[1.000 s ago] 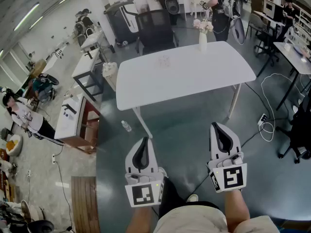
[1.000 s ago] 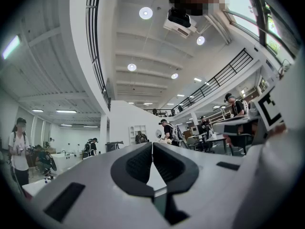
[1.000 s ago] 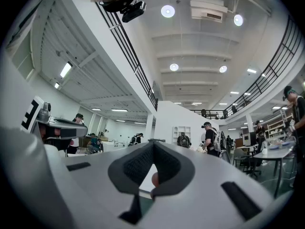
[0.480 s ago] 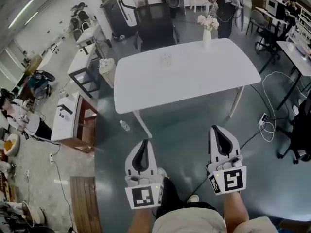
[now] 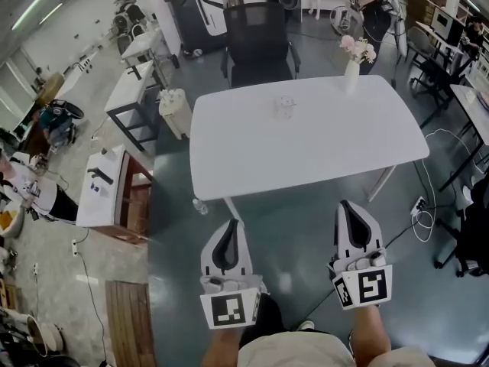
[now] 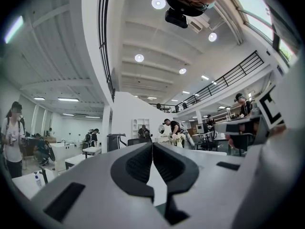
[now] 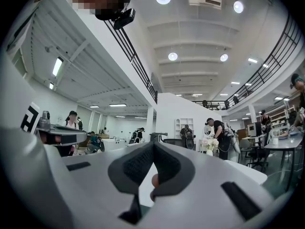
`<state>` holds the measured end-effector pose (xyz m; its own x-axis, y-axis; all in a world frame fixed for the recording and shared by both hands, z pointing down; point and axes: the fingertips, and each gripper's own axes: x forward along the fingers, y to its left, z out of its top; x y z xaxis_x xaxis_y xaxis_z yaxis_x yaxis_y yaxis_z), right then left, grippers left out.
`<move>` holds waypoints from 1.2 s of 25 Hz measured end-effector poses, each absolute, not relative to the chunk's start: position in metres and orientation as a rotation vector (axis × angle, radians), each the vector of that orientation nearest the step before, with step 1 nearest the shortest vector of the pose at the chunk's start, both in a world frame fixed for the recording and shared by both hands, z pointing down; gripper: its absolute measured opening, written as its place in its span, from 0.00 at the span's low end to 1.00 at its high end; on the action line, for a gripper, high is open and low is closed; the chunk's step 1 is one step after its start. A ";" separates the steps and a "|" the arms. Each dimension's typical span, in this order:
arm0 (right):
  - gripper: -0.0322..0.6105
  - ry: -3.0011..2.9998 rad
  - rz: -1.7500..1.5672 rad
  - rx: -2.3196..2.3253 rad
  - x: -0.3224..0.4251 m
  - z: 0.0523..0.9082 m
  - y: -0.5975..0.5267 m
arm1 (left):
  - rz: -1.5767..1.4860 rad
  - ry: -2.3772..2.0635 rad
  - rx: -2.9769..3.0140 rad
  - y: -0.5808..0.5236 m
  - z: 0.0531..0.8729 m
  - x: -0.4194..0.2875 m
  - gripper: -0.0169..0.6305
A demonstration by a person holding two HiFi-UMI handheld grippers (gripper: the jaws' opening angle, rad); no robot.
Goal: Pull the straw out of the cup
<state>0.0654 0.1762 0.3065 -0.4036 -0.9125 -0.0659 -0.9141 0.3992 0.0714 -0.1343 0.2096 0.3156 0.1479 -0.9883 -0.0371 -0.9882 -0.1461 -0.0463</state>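
A small clear cup [image 5: 285,106] stands on the far half of the white table [image 5: 252,159]; it is too small to make out a straw. Both grippers are held level over the grey floor, short of the table's near edge. My left gripper [image 5: 228,225] is shut with nothing in it, its dark pads meeting at the tip [image 6: 152,145]. My right gripper [image 5: 350,206] is also shut and empty [image 7: 153,145]. In both gripper views the cup is hidden behind the jaws.
A vase of pink flowers [image 5: 353,63] stands at the table's far right corner, and a black office chair [image 5: 260,44] is behind the table. A white bin [image 5: 177,112] and side desks [image 5: 107,197] are to the left. A bottle [image 5: 199,206] and cables [image 5: 428,205] lie on the floor.
The table has come nearer and now sits lower and larger in the head view. Both grippers have moved forward toward it, still shut and side by side.
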 end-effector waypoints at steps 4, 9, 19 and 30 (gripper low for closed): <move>0.05 2.617 0.171 -1.710 0.024 0.295 0.136 | 0.015 2.009 -2.322 0.170 0.306 -0.178 0.04; 0.05 2.607 0.215 -1.723 -0.030 0.284 0.091 | 0.036 2.003 -2.305 0.126 0.298 -0.236 0.04; 0.05 2.580 0.255 -1.789 -0.064 0.271 0.051 | 0.079 1.969 -2.336 0.078 0.294 -0.279 0.04; 0.05 2.559 0.227 -1.743 -0.031 0.274 -0.006 | 0.074 1.980 -2.301 0.030 0.285 -0.247 0.04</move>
<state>-0.0311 -0.0058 0.2735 -0.3694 -0.9224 -0.1126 -0.9278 0.3593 0.1000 -0.2471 0.0297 0.2849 0.1509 -0.9829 -0.1052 -0.9880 -0.1466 -0.0478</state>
